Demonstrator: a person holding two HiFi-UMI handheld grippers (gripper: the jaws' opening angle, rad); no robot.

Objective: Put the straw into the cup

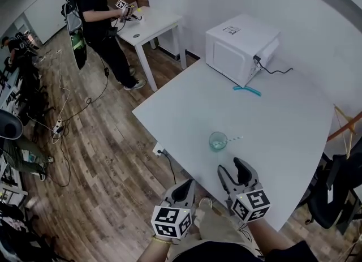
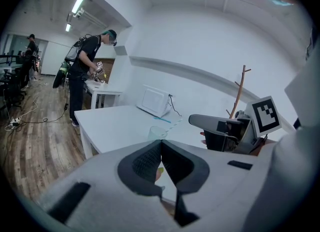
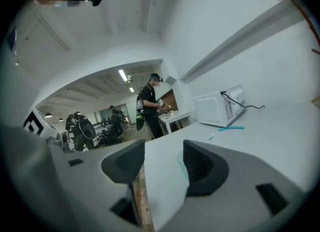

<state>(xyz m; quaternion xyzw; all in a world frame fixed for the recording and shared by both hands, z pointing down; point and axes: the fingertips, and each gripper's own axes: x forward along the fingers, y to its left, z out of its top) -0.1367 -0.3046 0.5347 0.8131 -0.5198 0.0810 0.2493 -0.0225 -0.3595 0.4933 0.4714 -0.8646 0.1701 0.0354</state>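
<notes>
Clear cup [image 1: 218,141] holds striped straw [image 1: 233,138], propped by rim; right gripper [image 1: 232,167] near cup, spread, empty; left gripper [image 1: 188,184] pressed together.

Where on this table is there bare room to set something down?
Widest bare stretch: the table right of the cup, out to its right edge. Also clear between cup and microwave. Tighter by the blue item and where the right claw hovers before the cup.

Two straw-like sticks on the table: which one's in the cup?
The pale striped straw, leaning out of the clear cup in front of the right hand-held gripper. The solid blue one lies flat on the table beside the microwave.
</notes>
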